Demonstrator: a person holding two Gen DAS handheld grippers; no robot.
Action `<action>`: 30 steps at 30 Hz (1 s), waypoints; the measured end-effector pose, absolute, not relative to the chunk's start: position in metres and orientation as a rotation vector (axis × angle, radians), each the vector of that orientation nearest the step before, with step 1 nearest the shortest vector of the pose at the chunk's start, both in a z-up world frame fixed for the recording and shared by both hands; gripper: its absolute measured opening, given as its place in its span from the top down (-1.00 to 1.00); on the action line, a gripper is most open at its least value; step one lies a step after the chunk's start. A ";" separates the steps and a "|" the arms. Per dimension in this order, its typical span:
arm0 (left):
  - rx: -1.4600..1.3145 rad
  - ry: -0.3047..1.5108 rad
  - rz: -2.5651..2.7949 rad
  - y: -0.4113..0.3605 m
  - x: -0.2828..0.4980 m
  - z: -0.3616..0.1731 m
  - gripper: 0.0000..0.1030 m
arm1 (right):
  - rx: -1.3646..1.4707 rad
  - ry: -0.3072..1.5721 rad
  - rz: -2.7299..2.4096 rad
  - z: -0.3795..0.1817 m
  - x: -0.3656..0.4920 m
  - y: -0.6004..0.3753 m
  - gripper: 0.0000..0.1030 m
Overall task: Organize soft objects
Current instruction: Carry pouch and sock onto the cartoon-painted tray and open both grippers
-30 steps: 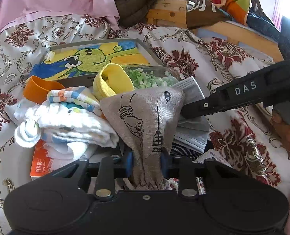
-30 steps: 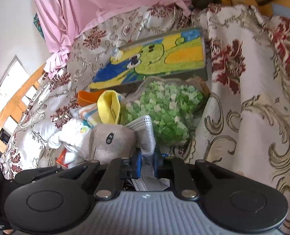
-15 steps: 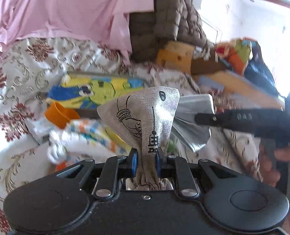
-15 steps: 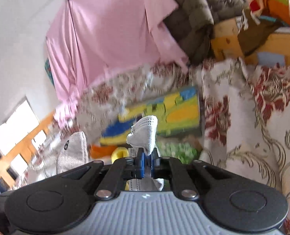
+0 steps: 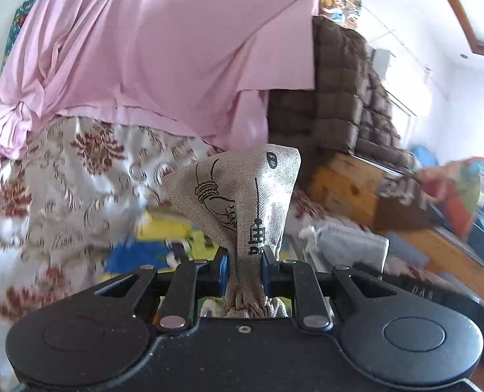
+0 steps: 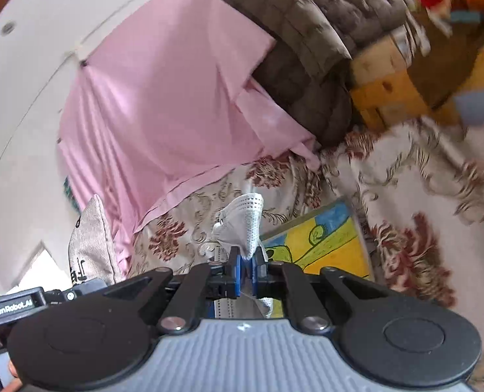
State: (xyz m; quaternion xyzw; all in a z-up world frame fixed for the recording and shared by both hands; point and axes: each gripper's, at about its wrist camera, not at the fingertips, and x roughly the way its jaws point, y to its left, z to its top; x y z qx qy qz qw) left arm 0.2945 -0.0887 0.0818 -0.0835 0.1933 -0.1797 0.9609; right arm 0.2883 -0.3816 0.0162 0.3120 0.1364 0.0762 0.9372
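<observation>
Left gripper (image 5: pixel 244 269) clamped on the gathered neck of the grey linen pouch (image 5: pixel 242 196), at lower centre of the left wrist view; grip at the cinched part probably chosen because bunched cloth slips less. Pouch body standing up above the pads, clear of the floral bedspread (image 5: pixel 65 176). Right gripper (image 6: pixel 246 269) closed tight on a folded face mask (image 6: pixel 243 225), centre of the right wrist view, thin fabric needing nearly full closure. Both soft items held in the air, apart from each other, likely for sorting. Cartoon picture board (image 6: pixel 320 245) lying below on the bed.
</observation>
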 end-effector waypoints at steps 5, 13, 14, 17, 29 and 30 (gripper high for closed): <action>-0.188 0.438 -0.328 -0.110 0.365 0.066 0.58 | 0.671 0.357 0.118 -0.020 0.334 -0.388 0.87; -0.186 0.581 -0.295 -0.153 0.433 0.010 0.58 | 0.618 0.455 0.052 -0.052 0.362 -0.394 0.85; -0.181 0.601 -0.292 -0.157 0.438 0.004 0.58 | 0.619 0.464 0.046 -0.053 0.365 -0.395 0.83; -0.164 0.654 -0.286 -0.163 0.447 -0.009 0.57 | 0.633 0.495 0.040 -0.056 0.368 -0.397 0.77; -0.139 0.755 -0.254 -0.162 0.454 -0.019 0.05 | 0.556 0.509 0.003 -0.047 0.363 -0.396 -0.05; -0.141 0.752 -0.248 -0.161 0.453 -0.018 -0.01 | 0.541 0.505 -0.004 -0.044 0.361 -0.396 -0.09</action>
